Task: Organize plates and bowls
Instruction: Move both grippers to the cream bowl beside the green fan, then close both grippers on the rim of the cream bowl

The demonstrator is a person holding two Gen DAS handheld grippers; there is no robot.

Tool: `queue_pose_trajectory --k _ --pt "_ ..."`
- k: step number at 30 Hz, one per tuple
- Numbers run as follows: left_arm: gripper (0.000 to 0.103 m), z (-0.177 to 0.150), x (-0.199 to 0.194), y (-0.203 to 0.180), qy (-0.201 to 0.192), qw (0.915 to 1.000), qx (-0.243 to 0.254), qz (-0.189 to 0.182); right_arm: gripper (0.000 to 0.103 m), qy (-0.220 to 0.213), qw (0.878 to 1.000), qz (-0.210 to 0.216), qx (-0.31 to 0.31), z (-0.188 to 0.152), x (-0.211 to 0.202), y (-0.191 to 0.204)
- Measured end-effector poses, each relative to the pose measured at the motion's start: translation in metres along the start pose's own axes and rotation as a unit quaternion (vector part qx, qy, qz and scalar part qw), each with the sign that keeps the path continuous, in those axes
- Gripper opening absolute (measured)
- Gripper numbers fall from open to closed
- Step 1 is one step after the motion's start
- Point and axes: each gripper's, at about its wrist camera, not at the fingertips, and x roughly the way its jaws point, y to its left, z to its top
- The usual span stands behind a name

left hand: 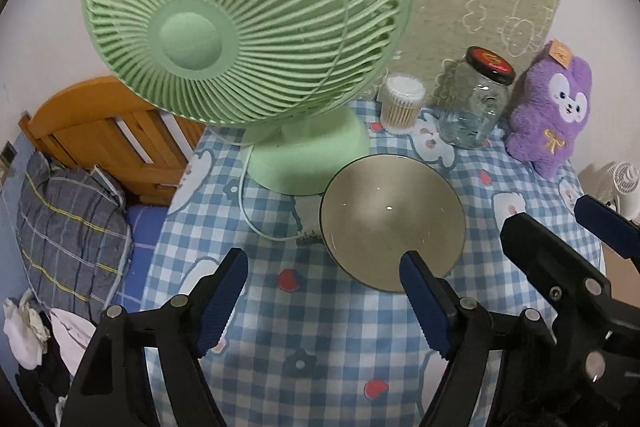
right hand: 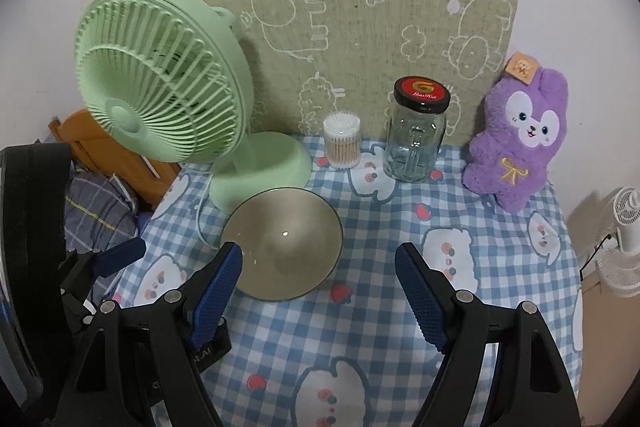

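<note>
Nearest, the left gripper (left hand: 323, 301) hangs over the checked cloth (left hand: 320, 347) with its blue pads spread wide and nothing between them; its right pad overlaps the bowl's near rim in the left wrist view, though whether it touches I cannot tell. The right gripper (right hand: 318, 293) is likewise wide and empty, just beside it. The bowl (right hand: 282, 245) sits upright on the cloth, just in front of the fan (right hand: 160, 75) base and close to the cord (left hand: 250, 211). It looks like glazed ceramic: stiff, probably fairly heavy, slick and breakable, so one pad inside and one outside the near rim seems the surest hold, with a firm squeeze. No plates are in view. Farther back stand a swab tub (right hand: 341, 141), a jar (right hand: 416, 135) and a plush (right hand: 520, 139) along the wall.
</note>
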Motion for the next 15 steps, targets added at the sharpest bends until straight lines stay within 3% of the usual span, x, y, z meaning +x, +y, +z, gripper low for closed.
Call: queue_pose_trajectory --k 5,10,14,15 --pt "0.079 0.004 0.021 0.003 0.01 0.9999 -0.008 0.001 0.072 0.013 1.0 -0.006 0.004 0.004 0.025 -0.002" --pt "0.072 0.004 0.04 0.005 0.018 0.9998 -0.009 0.008 0.067 0.027 1.0 -0.007 0.002 0.001 0.046 -0.002" --pt "0.061 0.005 0.053 0.014 0.025 0.999 -0.035 0.011 0.044 0.044 0.999 -0.006 0.003 0.0 0.064 -0.004" --pt "0.057 0.006 0.055 0.017 0.026 0.9988 -0.042 0.01 0.044 0.051 0.999 -0.008 0.003 -0.001 0.069 -0.005"
